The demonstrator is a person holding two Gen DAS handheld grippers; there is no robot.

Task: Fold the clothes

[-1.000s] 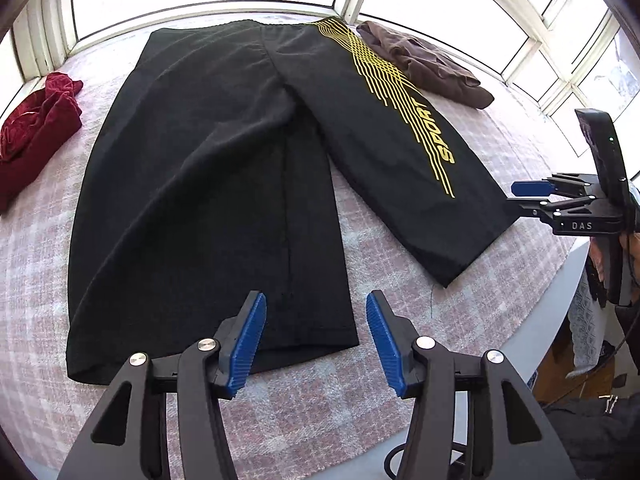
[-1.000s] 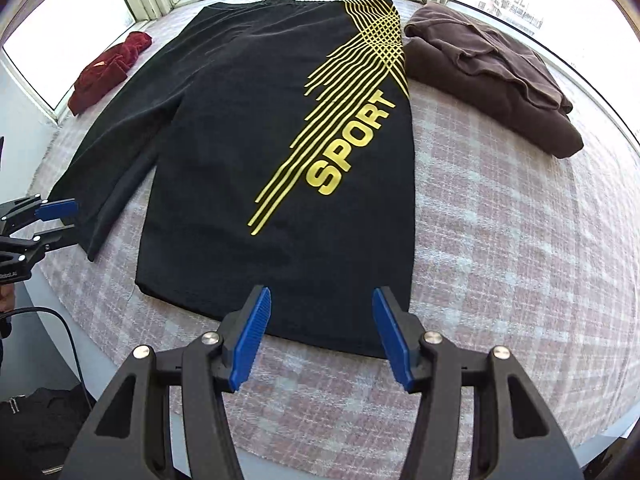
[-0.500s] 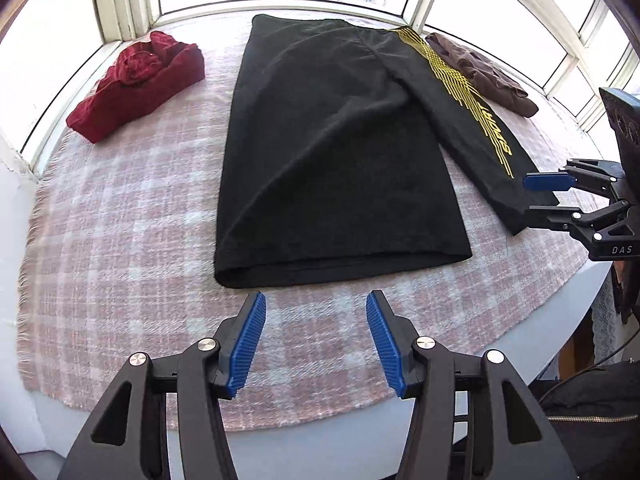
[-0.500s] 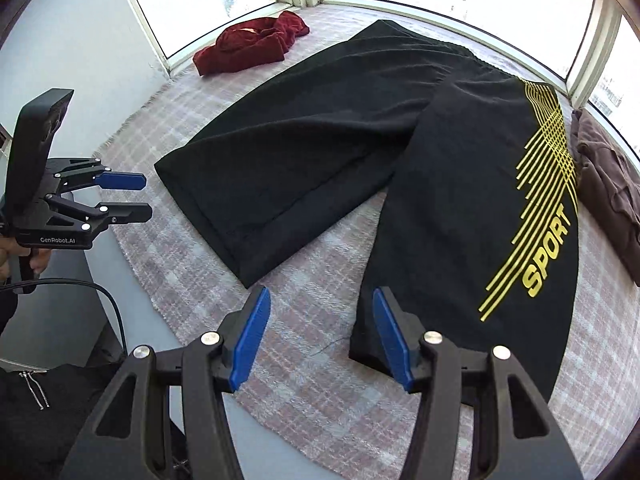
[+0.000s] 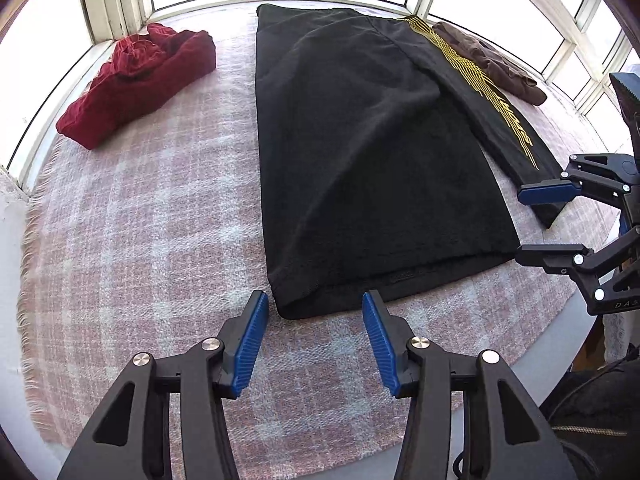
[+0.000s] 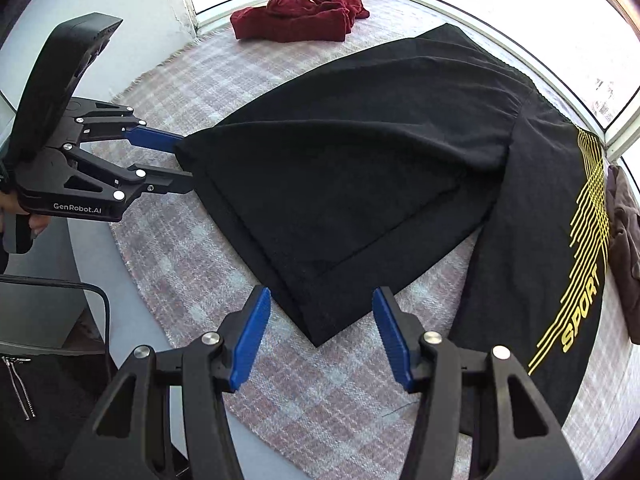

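Black shorts point(image 5: 360, 152) with a yellow SPORT print point(image 6: 580, 300) lie flat on a pink checked cloth point(image 5: 140, 240). My left gripper point(image 5: 314, 340) is open, its fingers on either side of the left corner of the plain leg's hem. It also shows in the right wrist view point(image 6: 180, 164), at that corner. My right gripper point(image 6: 320, 336) is open around the hem's other corner, and shows in the left wrist view point(image 5: 520, 224). Neither holds cloth.
A crumpled dark red garment point(image 5: 136, 80) lies at the far left by the window. A folded brown garment point(image 5: 488, 60) lies at the far right beside the shorts. The round table's edge point(image 6: 92, 264) is near me. A black jacket point(image 6: 24, 380) lies below.
Both grippers have moved in to the hem of the plain leg, one at each corner. Both stay open.
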